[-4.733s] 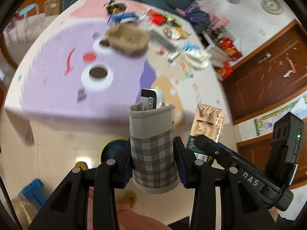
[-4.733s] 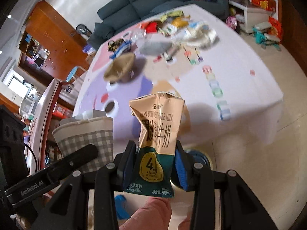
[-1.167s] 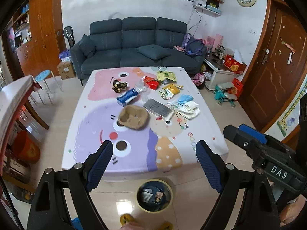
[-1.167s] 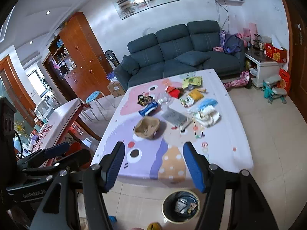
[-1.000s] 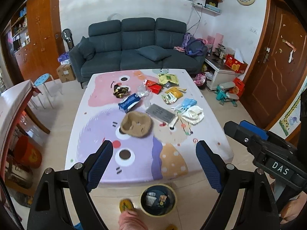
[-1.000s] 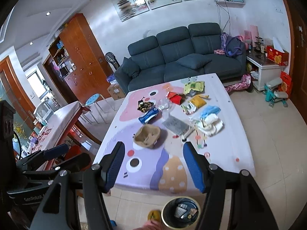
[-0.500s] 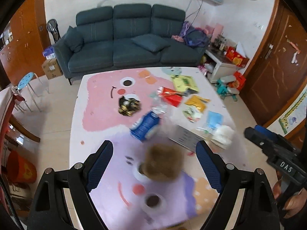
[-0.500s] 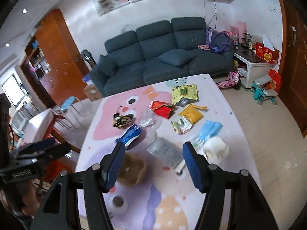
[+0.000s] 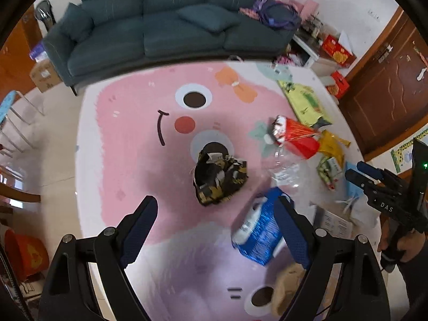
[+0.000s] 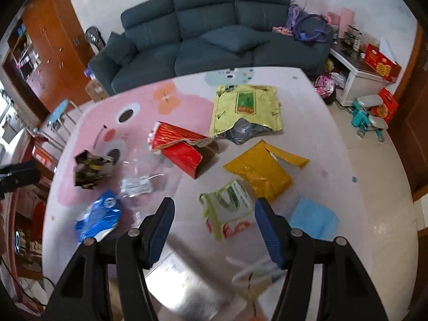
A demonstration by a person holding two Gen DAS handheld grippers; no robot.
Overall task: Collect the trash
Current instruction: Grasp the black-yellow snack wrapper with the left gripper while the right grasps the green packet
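right gripper (image 10: 212,228): jaws wide apart, empty, above table (image 10: 334,160)
left gripper (image 9: 216,230): also apart, empty
green-white wrapper (image 10: 227,208): nearest, looked light, limp; pinch a raised edge
black wrapper (image 9: 219,178): farther, crumpled, likely springy

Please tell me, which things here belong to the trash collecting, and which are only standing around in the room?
For the job: black crumpled wrapper, blue packet, red box, yellow-green bag, orange pouch, green-white packet, both open tools, left tool, right tool.

Only standing around: sofa, white side table, wooden door.
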